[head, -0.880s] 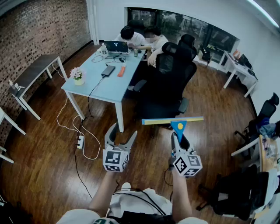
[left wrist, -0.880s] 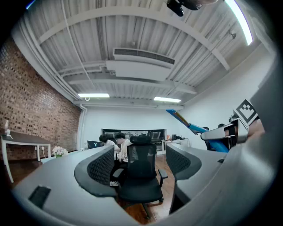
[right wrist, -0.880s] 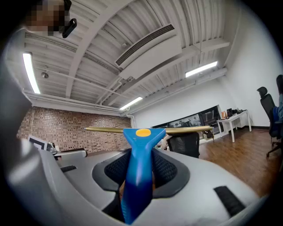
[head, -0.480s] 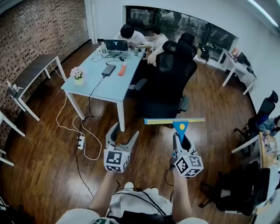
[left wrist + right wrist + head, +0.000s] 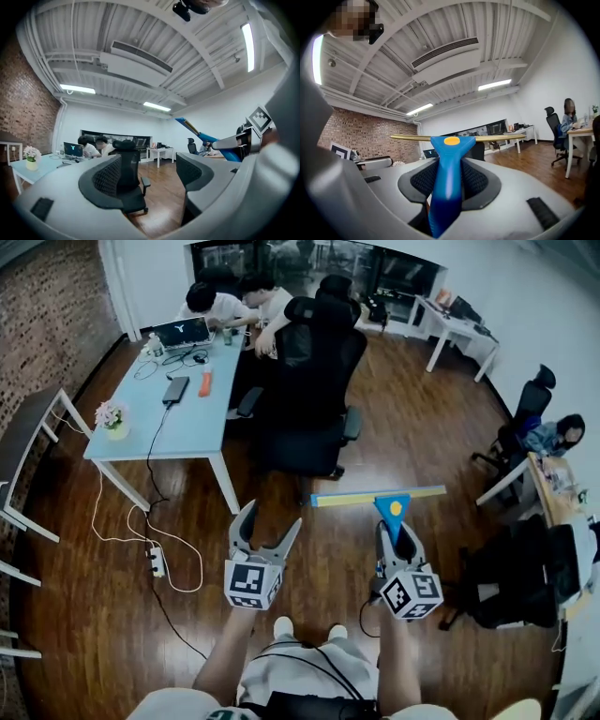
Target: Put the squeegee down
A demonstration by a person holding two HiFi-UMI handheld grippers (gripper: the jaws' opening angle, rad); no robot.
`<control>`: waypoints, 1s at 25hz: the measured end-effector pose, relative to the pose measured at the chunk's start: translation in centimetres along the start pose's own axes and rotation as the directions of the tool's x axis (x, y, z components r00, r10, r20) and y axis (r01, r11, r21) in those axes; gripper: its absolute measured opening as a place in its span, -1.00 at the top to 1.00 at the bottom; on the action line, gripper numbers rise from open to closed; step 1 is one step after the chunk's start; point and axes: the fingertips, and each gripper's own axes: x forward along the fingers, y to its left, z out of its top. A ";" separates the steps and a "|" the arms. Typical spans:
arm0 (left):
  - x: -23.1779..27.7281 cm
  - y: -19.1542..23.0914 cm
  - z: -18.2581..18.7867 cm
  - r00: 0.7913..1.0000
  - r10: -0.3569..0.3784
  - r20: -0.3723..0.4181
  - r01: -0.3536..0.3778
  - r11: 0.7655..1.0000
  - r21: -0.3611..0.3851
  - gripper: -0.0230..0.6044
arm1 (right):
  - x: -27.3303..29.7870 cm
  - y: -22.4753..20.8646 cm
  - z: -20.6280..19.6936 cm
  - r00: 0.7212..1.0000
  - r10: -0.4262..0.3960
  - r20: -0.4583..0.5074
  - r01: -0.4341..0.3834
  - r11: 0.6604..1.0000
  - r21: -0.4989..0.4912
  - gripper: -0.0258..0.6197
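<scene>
My right gripper [image 5: 395,532] is shut on the blue handle of a squeegee [image 5: 391,509], and I hold it level above the wooden floor. The squeegee's long yellow blade [image 5: 349,497] lies crosswise past the jaw tips. In the right gripper view the blue squeegee handle [image 5: 446,183] stands clamped between the two black pads, with the blade [image 5: 487,138] across the top. My left gripper [image 5: 267,532] is beside it at the left, open, with nothing between its fingers. In the left gripper view the squeegee [image 5: 206,138] shows at the right.
A black office chair [image 5: 314,390] stands ahead, next to a light blue table [image 5: 173,432] with a laptop, a flower pot and cables. Two people sit at its far end. A power strip [image 5: 154,561] and cords lie on the floor at the left. White desks, chairs and another person are at the right.
The head view has swung, so the table and chair have shifted left and up in the picture. Both grippers keep their places in it, and the squeegee stays clamped.
</scene>
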 end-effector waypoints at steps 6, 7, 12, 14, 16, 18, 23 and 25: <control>2.9 -8.2 0.2 0.984 -0.181 0.006 0.181 0.984 -0.005 -0.24 | -7.2 -5.1 1.7 0.988 -0.145 0.045 0.145 0.989 0.014 0.44; 3.5 -10.0 0.5 0.977 -0.213 0.012 0.213 0.977 0.000 -0.24 | -8.8 -6.0 1.9 0.985 -0.165 0.056 0.165 0.986 0.017 0.44; 6.6 -21.0 0.2 0.927 -0.374 0.043 0.374 0.927 -0.004 -0.24 | -19.7 -12.9 1.9 0.930 -0.354 0.095 0.353 0.935 0.027 0.44; 6.4 -27.1 -0.4 0.896 -0.443 0.043 0.443 0.896 -0.014 -0.24 | -25.7 -16.2 2.4 0.889 -0.444 0.111 0.443 0.896 0.035 0.44; 5.6 -34.2 -0.2 0.853 -0.520 0.038 0.521 0.853 -0.014 -0.24 | -32.4 -19.1 3.5 0.841 -0.519 0.151 0.520 0.853 0.037 0.44; 4.4 -42.2 0.6 0.792 -0.609 0.045 0.610 0.793 -0.001 -0.24 | -39.8 -21.9 4.6 0.777 -0.600 0.194 0.605 0.795 0.035 0.44; 0.0 -60.4 0.4 0.591 -0.805 0.046 0.806 0.592 0.014 -0.24 | -57.4 -26.5 3.4 0.569 -0.789 0.232 0.792 0.602 0.105 0.44; -2.5 -67.0 0.2 0.494 -0.869 0.036 0.869 0.495 0.010 -0.24 | -63.9 -27.0 2.2 0.468 -0.853 0.232 0.850 0.506 0.147 0.44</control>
